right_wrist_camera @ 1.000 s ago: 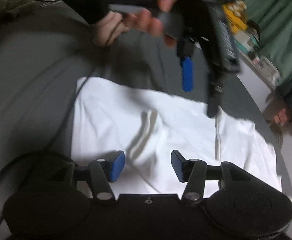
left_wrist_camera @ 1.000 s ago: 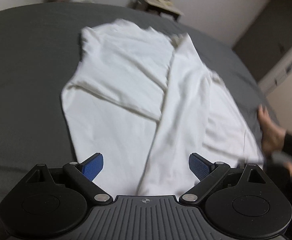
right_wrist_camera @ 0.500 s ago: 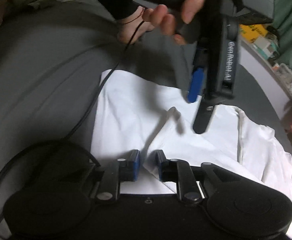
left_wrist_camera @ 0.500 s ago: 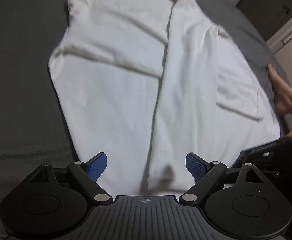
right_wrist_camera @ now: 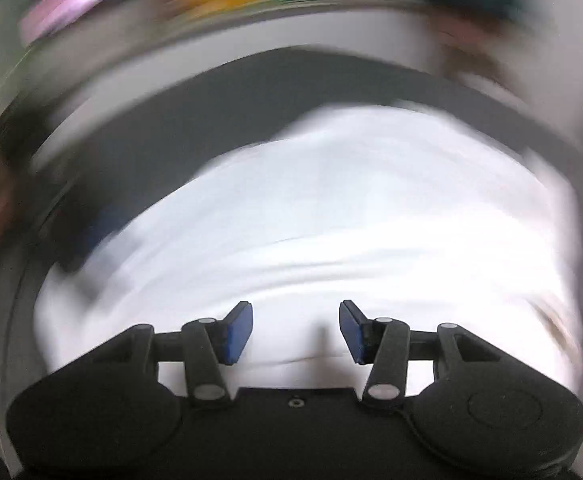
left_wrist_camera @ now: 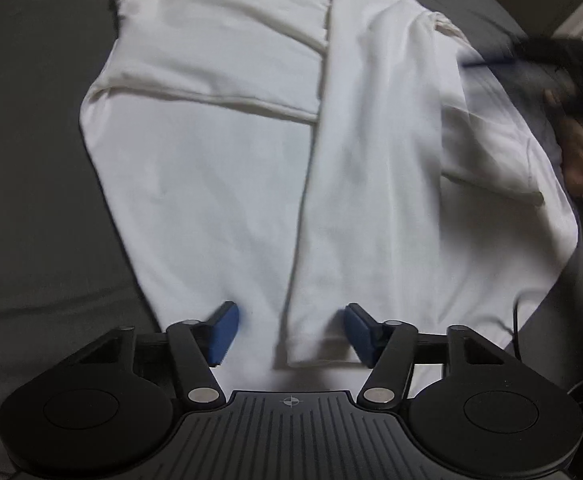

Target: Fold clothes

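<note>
Left wrist view: my left tool (left_wrist_camera: pixel 289 334) spread wide over white shirt (left_wrist_camera: pixel 251 160) hem on bed (left_wrist_camera: pixel 31 160); right tool (right_wrist_camera: pixel 295 332) also released, pic blurred.

Each black claw (left_wrist_camera: pixel 289 332) (right_wrist_camera: pixel 296 330) has blue pads, silver pivot screws and round housings.

A shirt (left_wrist_camera: pixel 219 184) lies flat on the bed (left_wrist_camera: pixel 31 152), one side folded in over its middle so a long strip (left_wrist_camera: pixel 367 168) runs lengthways. The left gripper (left_wrist_camera: pixel 289 330) sits over the near hem, fingers either side of the strip's end. The right gripper (right_wrist_camera: pixel 296 330) is above the shirt's cloth.
</note>
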{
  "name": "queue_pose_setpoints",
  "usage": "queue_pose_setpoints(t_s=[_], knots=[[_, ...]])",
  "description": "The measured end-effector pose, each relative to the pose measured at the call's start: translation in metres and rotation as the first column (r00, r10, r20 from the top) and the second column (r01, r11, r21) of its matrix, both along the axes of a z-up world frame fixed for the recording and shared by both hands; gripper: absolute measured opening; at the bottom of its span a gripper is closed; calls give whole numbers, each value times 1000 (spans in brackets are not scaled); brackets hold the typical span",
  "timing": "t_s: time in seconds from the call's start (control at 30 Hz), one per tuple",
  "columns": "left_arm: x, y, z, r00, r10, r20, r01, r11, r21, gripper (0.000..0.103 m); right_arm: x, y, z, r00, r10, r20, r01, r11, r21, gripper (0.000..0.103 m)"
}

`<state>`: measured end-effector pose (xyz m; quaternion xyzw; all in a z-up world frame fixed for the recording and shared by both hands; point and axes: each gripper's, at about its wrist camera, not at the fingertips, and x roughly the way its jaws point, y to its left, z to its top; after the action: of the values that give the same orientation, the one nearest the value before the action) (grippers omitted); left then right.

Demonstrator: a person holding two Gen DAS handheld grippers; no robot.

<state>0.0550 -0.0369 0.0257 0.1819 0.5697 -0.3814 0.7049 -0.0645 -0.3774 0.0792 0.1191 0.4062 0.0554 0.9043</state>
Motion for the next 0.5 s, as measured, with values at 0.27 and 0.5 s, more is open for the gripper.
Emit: queue_pose_setpoints(t_s=[0.27,0.5], knots=[[-27,-15,25,968,-150,202,173,980,-102,59,-9,-114,-66,803,-584,-114,539,633,556,52],[-48,-34,9,938,-309,154,322,944,-68,59,9,-121,-102,658,-735,-165,598,375,708,59]])
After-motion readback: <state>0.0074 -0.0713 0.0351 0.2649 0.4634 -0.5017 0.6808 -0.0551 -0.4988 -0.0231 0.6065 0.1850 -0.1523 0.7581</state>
